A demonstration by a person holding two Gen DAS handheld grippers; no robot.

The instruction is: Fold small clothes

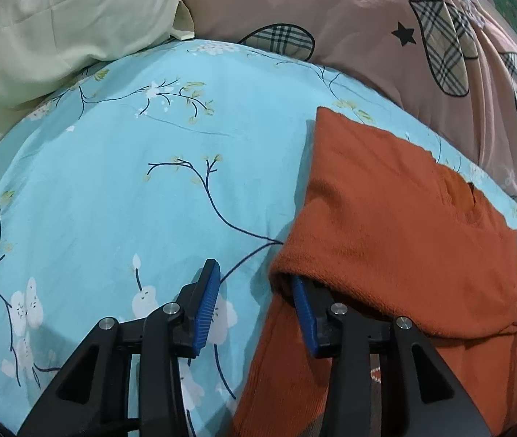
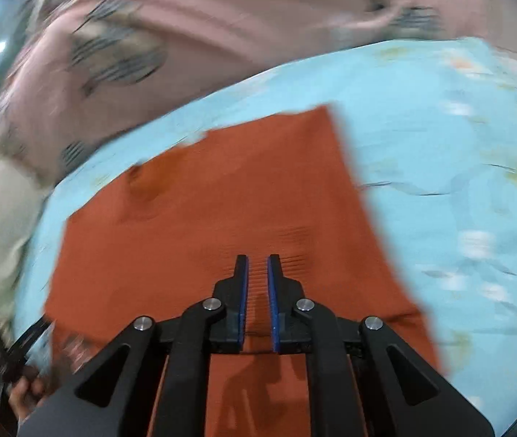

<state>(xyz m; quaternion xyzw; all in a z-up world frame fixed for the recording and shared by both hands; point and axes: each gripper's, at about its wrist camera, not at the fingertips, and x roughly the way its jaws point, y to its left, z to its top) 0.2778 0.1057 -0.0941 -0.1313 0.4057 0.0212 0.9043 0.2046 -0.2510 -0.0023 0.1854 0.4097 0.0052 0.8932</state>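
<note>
Rust-orange knitted garment (image 1: 396,225) lay on the turquoise floral bedsheet (image 1: 120,182), already doubled over along its left edge. Left claw (image 1: 254,313) stood released, one finger tucked under that fold at five o'clock. Right claw (image 2: 257,284) hovered above the cloth, slightly parted, grasping nothing. Further folds likely remained. Pink quilt (image 1: 349,14) lay beyond at twelve o'clock.

Left claw (image 1: 254,304) parted; right claw (image 2: 257,276) nearly closed
</note>
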